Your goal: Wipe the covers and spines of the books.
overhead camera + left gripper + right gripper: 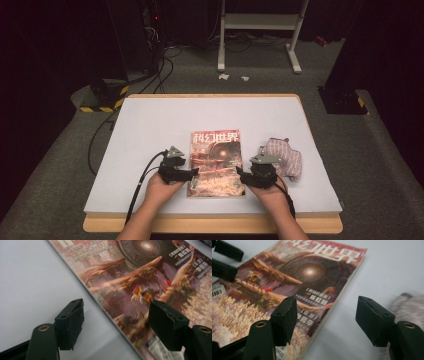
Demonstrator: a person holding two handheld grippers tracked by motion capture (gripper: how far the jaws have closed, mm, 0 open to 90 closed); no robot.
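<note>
Magazine [216,162] — title 科幻世界 — between both open grippers.

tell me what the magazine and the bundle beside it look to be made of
Magazine: paper with a glossy printed cover, going by the sheen over the artwork and the thin stacked page edges along its side. Patterned bundle: seemingly soft cloth, crumpled and floppy with a matte speckled surface, though blurred. Table cover: a smooth matte pale sheet, possibly paper or plastic.
</note>
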